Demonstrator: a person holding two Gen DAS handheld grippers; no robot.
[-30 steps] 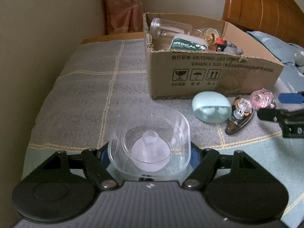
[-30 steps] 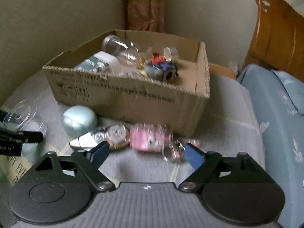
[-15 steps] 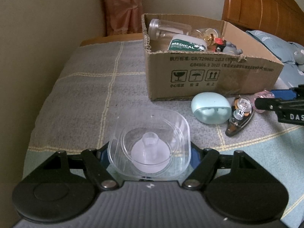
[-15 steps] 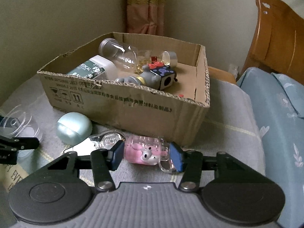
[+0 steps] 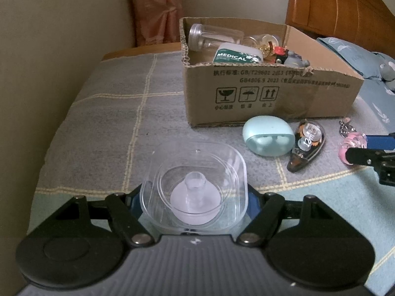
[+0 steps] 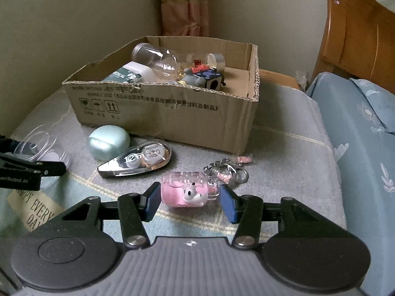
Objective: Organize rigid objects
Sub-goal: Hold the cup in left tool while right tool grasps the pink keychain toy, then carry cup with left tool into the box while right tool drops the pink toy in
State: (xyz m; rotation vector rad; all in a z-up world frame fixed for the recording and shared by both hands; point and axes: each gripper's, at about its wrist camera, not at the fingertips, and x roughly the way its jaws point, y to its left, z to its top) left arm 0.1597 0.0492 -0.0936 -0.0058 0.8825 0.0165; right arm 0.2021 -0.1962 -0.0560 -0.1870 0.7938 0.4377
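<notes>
My left gripper (image 5: pixel 193 197) is shut on a clear square plastic case (image 5: pixel 195 185) with a white round insert; the case hides most of its blue pads. In the right wrist view, my right gripper (image 6: pixel 188 197) is shut on a pink liquid-filled keychain charm (image 6: pixel 184 191), whose metal ring and chain (image 6: pixel 227 171) trail on the bedspread behind it. On the bedspread in front of the cardboard box (image 6: pixel 160 113) lie a mint-green oval case (image 6: pixel 108 141) and a clear correction-tape dispenser (image 6: pixel 138 159). The box holds several items, among them a clear jar and a white "MEDICAL" bottle.
The bed is covered with a grey checked blanket (image 5: pixel 118 113). A wall runs along the left, a curtain hangs behind the box, and a wooden headboard (image 6: pixel 358 39) with blue pillows (image 6: pixel 365 128) stands at the right. My left gripper's finger (image 6: pixel 32 167) shows at the left edge.
My right gripper's jaws went from wide apart to shut on the pink charm, then drew back a little from the box with it. The left gripper and its clear case stayed still.
</notes>
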